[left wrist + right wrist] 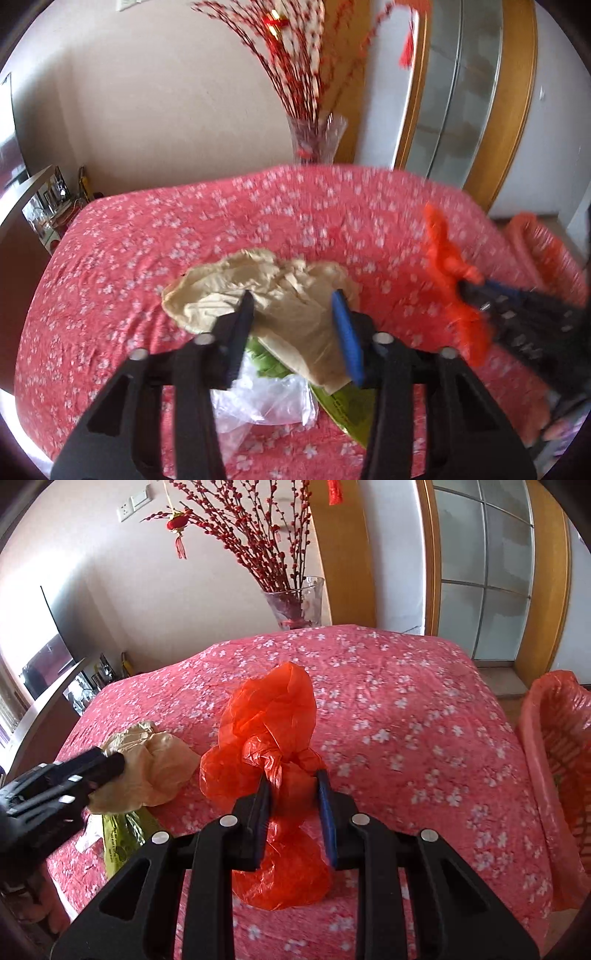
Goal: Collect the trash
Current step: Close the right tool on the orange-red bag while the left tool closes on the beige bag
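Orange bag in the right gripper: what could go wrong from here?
1. The right gripper pinches the orange bag only at its knotted neck; thin plastic could slip or tear on the way to the basket.
2. The left gripper straddles the beige bag, open; closing might also catch the clear plastic underneath.
3. The two grippers work close together and could collide.

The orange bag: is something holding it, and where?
Yes. The right gripper is shut on the orange bag at its knotted neck. The left gripper is open around the beige bag.
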Available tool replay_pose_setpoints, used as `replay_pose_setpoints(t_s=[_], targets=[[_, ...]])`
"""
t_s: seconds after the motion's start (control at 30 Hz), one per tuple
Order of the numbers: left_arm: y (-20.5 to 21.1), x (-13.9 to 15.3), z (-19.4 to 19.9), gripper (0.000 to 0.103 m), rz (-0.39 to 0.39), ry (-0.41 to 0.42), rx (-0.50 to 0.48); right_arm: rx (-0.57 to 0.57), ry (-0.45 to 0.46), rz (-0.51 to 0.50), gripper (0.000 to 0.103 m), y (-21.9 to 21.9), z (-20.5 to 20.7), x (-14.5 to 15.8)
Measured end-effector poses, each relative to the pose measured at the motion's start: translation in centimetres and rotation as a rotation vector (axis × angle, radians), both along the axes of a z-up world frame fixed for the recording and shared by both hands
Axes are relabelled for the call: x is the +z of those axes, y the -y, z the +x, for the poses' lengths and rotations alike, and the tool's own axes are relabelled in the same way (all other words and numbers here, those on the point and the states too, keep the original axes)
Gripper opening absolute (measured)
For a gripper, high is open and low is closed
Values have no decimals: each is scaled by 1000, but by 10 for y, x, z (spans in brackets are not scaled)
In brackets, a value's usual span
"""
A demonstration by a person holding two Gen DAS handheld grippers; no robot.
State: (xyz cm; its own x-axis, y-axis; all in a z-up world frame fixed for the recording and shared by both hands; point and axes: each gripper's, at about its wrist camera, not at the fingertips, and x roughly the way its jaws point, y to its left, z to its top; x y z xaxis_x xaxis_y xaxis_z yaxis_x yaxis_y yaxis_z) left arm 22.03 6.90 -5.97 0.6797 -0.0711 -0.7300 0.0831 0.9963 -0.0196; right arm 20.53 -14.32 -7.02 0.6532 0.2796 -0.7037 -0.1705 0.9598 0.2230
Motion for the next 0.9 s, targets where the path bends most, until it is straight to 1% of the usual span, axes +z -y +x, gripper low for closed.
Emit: replay_pose_setpoints(t_s=[0.03,0.07,0.1,0.13,0.17,0.37,0.53,0.73,0.9], targets=[[1,-5,2,21,4,-18,1,-2,0,1,25,1,0,0],[0,-7,3,15,-1,-24,-1,-4,0,3,25,2,-1,0],[0,-7,2,12,-16,-22,-6,-6,0,5,25,4,-1,0],[-1,-6,1,6,-22,-14,-6,-7,0,5,25,6,-1,0],[-3,-6,-1,5,-27,-9,-7,-9,0,6,25,7,-1,0],[-15,14,-6,4,-102,29,-9,-16,6,14,25,14,-5,1],[-23,37,0,4,-183,47,-9,-26,16,22,25,21,-8,4],[-18,58,7,4,-212,72,-23,-51,38,30,25,35,-13,13],[3,71,12,4,-221,87,-56,-82,50,37,25,51,-17,18]])
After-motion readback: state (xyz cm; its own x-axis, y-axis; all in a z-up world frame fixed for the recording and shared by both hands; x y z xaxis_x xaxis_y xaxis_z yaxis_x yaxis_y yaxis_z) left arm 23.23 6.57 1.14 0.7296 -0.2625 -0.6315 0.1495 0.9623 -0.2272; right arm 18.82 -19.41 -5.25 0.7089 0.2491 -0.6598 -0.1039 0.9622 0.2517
